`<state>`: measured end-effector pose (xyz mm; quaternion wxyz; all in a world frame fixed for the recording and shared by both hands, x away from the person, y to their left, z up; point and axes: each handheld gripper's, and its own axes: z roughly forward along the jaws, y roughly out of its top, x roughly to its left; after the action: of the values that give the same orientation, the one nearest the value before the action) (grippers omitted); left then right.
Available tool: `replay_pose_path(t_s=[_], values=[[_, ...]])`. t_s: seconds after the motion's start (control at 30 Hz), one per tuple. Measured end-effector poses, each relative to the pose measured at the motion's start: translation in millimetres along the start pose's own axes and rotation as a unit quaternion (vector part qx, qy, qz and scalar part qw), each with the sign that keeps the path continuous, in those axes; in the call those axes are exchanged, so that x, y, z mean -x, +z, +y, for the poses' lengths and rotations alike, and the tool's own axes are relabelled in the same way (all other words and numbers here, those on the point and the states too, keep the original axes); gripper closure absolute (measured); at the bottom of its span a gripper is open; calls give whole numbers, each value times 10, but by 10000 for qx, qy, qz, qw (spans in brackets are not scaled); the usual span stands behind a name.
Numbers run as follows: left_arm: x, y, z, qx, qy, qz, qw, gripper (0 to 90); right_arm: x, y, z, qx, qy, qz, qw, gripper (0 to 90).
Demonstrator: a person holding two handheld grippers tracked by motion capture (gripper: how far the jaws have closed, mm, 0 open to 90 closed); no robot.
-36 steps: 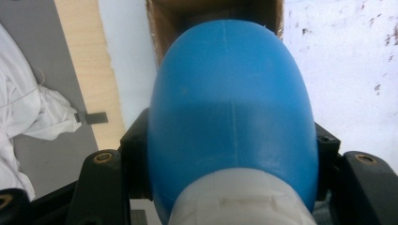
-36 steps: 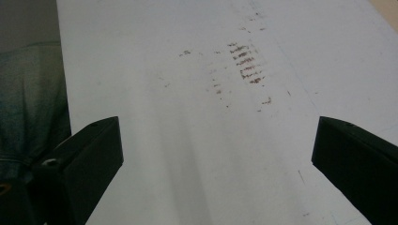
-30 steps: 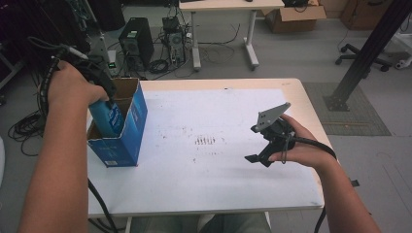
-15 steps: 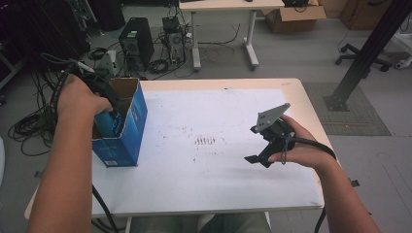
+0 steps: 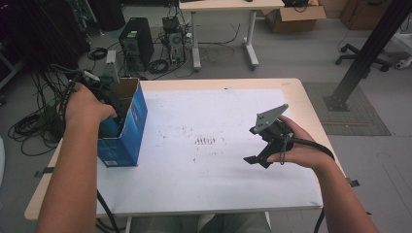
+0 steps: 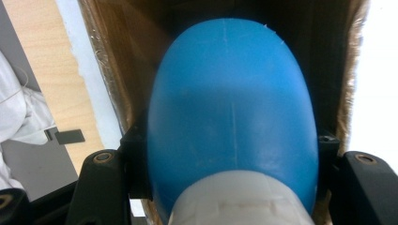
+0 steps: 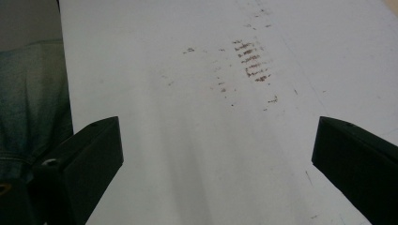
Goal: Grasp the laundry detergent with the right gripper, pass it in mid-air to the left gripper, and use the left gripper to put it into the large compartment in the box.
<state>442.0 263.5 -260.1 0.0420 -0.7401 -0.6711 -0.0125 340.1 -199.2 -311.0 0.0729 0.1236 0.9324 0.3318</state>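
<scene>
The left hand-held gripper [image 5: 104,104], sunk in the open blue cardboard box [image 5: 127,127] at the bench's [image 5: 204,196] left edge, clamps a blue bottle [image 6: 232,117] with a white cap. The right hand-held gripper [image 5: 257,148] hovers released above the white bench top, well apart from the box.

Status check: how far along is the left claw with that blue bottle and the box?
Done: the left claw is shut on the blue bottle, jaws pressed against both its sides. In hand: the bottle sits inside the open blue cardboard box at the table's left edge; going in or coming out, I cannot tell. Left: the right claw hangs open and idle above the white tabletop.
</scene>
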Motion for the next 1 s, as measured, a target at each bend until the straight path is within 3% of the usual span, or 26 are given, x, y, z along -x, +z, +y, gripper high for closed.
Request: replay_pose_path(t_s=[0.63, 1.0], values=[[-23, 258, 36, -98, 25, -80, 9999, 382, -1, 29, -20, 9, 29, 22, 10000, 23], [-48, 271, 31, -55, 25, -139, 9999, 382, -1, 38, -32, -10, 35, 36, 10000, 23]])
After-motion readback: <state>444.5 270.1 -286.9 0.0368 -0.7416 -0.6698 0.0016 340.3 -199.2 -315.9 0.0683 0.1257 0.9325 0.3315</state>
